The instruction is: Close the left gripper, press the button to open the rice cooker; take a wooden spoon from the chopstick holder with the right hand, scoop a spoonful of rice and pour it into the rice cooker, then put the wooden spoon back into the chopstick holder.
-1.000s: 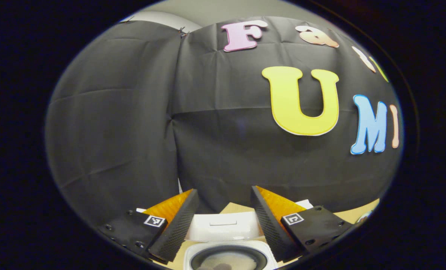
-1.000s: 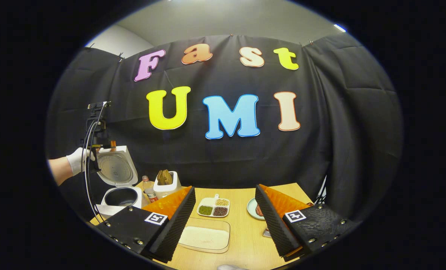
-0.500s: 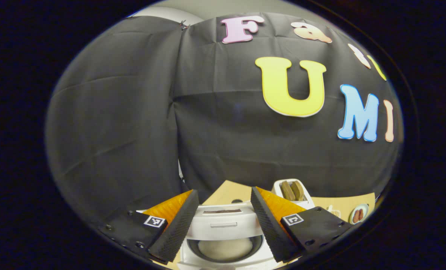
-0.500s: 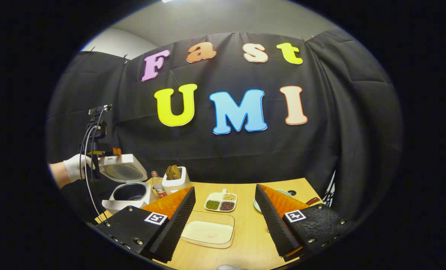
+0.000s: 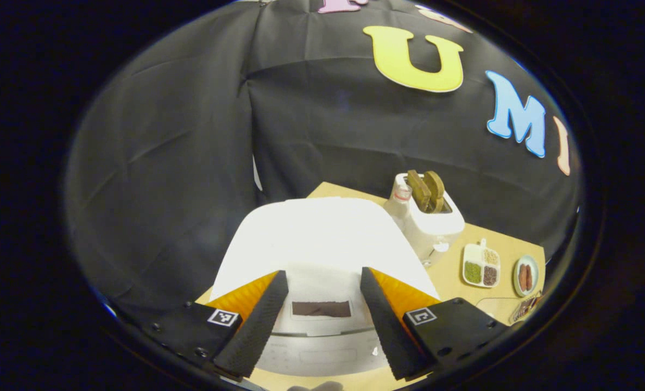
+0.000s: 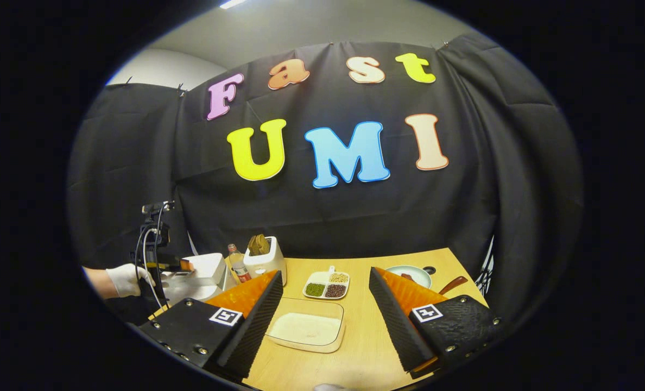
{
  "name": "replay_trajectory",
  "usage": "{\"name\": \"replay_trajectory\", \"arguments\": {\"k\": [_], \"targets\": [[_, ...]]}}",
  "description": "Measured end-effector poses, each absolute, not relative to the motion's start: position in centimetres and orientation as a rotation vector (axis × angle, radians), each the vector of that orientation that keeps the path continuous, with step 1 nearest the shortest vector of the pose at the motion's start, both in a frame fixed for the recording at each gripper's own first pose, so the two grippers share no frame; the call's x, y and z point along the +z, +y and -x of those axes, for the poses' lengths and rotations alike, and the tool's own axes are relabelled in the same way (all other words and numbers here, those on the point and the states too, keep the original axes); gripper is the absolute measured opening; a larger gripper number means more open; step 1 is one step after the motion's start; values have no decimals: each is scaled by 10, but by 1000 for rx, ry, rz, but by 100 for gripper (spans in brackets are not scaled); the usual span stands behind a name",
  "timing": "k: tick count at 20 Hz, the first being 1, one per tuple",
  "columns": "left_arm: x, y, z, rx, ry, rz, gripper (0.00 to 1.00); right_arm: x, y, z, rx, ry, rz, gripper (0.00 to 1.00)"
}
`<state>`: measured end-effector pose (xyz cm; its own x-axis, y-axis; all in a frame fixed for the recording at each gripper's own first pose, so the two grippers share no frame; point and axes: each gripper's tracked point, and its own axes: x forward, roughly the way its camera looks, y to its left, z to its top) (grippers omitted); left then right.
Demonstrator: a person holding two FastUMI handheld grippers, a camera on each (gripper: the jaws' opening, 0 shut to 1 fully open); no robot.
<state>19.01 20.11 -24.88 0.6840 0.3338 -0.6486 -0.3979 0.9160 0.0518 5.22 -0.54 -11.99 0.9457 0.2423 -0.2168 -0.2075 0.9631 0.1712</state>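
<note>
The white rice cooker (image 5: 311, 239) has its lid down, seen from above in the left gripper view. My left gripper (image 5: 320, 320) hovers open over the lid's front, its fingers on either side of the dark panel (image 5: 321, 309). The white chopstick holder (image 5: 431, 220) with wooden spoons (image 5: 427, 190) stands right of the cooker. In the right gripper view my right gripper (image 6: 325, 320) is open and empty above the clear tray of rice (image 6: 306, 330). Far left there, a gloved hand (image 6: 127, 279) holds the left gripper (image 6: 173, 266) on the rice cooker (image 6: 203, 269), beside the chopstick holder (image 6: 265, 260).
A small bottle (image 6: 238, 266) stands between cooker and holder. A divided dish of beans (image 6: 327, 286) lies mid-table behind the rice tray. A plate (image 6: 409, 274) and a brown handle (image 6: 453, 284) are at the back right. Cables hang by the left gripper.
The cooker's lid has swung from upright and open to down. The left gripper came down with it. The right gripper stayed open over the rice tray, barely shifting.
</note>
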Motion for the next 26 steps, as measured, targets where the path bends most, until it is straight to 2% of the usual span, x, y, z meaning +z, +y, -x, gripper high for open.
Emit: {"name": "replay_trajectory", "arguments": {"k": [3, 4, 5, 9, 12, 13, 14, 15, 17, 18, 19, 20, 22, 24, 26], "targets": [[-270, 197, -190, 397, 752, 96, 95, -123, -3, -56, 246, 254, -154, 98], [-278, 196, -187, 398, 777, 115, 96, -123, -2, -58, 250, 258, -160, 93], [-281, 194, -183, 402, 798, 126, 96, -124, 0, -58, 255, 263, -165, 98], [-279, 193, -184, 383, 786, 84, 98, -128, 11, -64, 287, 281, -193, 98], [-281, 193, -186, 371, 787, 100, 94, -130, 15, -67, 304, 294, -213, 98], [-281, 194, -186, 363, 783, 93, 98, -130, 16, -67, 307, 296, -221, 98], [-280, 191, -190, 332, 770, 75, 94, -130, 16, -68, 307, 299, -229, 98], [-278, 191, -192, 323, 764, 67, 98, -130, 18, -68, 312, 298, -233, 98], [-277, 193, -190, 333, 772, 75, 97, -128, 18, -69, 316, 295, -234, 98], [-277, 192, -191, 336, 777, 63, 100, -128, 17, -70, 313, 296, -230, 98], [-274, 193, -190, 335, 775, 33, 92, -128, 16, -71, 308, 295, -222, 98], [-274, 191, -191, 335, 772, 23, 97, -128, 14, -71, 299, 297, -213, 98], [-269, 186, -191, 330, 759, 37, 95, -123, 9, -72, 282, 283, -190, 98], [-250, 183, -194, 331, 701, 2, 100, -115, 4, -73, 266, 260, -163, 98], [-210, 173, -199, 304, 588, -33, 96, -106, -2, -74, 247, 238, -148, 98]]}}
